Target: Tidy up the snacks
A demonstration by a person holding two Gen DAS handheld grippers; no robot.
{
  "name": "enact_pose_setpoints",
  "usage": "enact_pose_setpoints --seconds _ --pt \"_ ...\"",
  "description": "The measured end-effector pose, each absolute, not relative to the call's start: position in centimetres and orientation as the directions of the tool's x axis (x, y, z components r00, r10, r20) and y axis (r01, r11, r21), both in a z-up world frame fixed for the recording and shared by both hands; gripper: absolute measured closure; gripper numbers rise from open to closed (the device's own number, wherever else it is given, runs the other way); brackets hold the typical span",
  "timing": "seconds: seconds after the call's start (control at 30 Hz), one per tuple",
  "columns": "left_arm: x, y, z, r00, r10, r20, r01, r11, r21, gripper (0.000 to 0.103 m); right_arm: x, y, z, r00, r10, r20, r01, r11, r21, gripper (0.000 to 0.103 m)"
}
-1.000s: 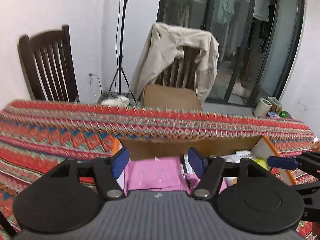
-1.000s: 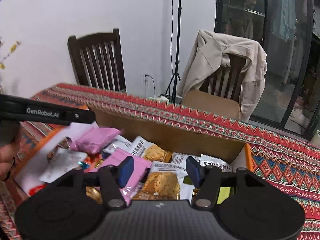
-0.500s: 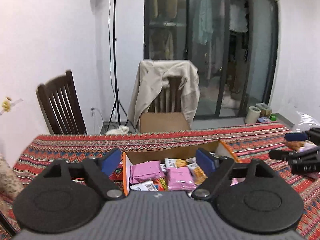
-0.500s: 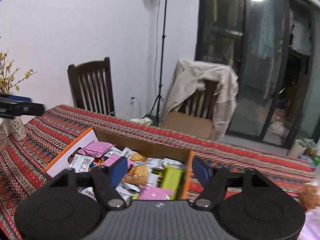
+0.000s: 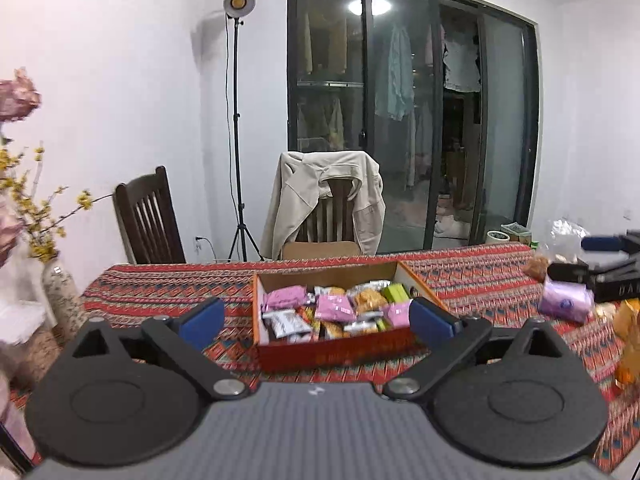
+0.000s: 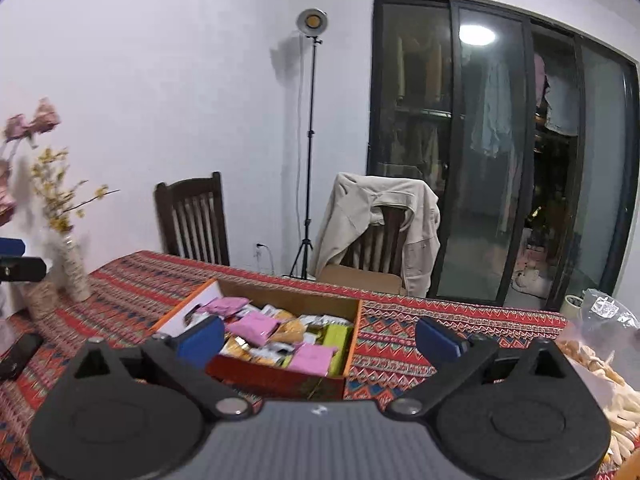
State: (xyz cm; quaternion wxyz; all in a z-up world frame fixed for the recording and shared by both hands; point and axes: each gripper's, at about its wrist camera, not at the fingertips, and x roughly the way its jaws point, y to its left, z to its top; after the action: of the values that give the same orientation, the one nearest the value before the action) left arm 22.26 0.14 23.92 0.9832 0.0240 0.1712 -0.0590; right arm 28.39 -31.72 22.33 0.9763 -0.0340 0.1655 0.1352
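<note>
A desk (image 5: 168, 288) under a red patterned cloth carries an open cardboard box (image 5: 332, 354) mid-desk, filled with pink, white and yellow snack packets (image 5: 335, 307). Both the left claw (image 5: 316, 322) and right claw (image 6: 318, 340) have just been opening; they stand wide apart, empty. A flower vase (image 6: 74, 270) stands left, bagged snacks (image 6: 600, 364) right.
</note>
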Motion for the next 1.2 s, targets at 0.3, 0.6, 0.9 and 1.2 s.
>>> enact_pose_setpoints --seconds 0.3,0.6,0.9,1.2 --pt "10.9 2.1 18.2 0.957 -0.096 -0.274 0.083 0.995 -0.058 0.000 17.7 -32.7 19.7 0.922 0.274 -0.273 -0.283 0.959 0.008 0.000" --pt "0.6 1.5 9.4 0.985 -0.039 -0.169 0.035 0.999 -0.025 0.000 6.0 -30.7 10.5 0.952 0.246 -0.181 -0.264 0.961 -0.081 0.000" --pt "-0.1 -1.5 2.5 0.966 -0.035 -0.255 0.033 0.999 -0.011 0.000 0.9 -27.6 2.1 0.947 0.250 -0.202 -0.251 0.968 0.020 0.000" --pt "0.5 -1.4 1.4 0.956 -0.011 -0.294 0.012 1.000 0.002 0.000 2.4 -25.5 0.1 0.918 0.286 -0.274 -0.278 0.958 0.068 0.000"
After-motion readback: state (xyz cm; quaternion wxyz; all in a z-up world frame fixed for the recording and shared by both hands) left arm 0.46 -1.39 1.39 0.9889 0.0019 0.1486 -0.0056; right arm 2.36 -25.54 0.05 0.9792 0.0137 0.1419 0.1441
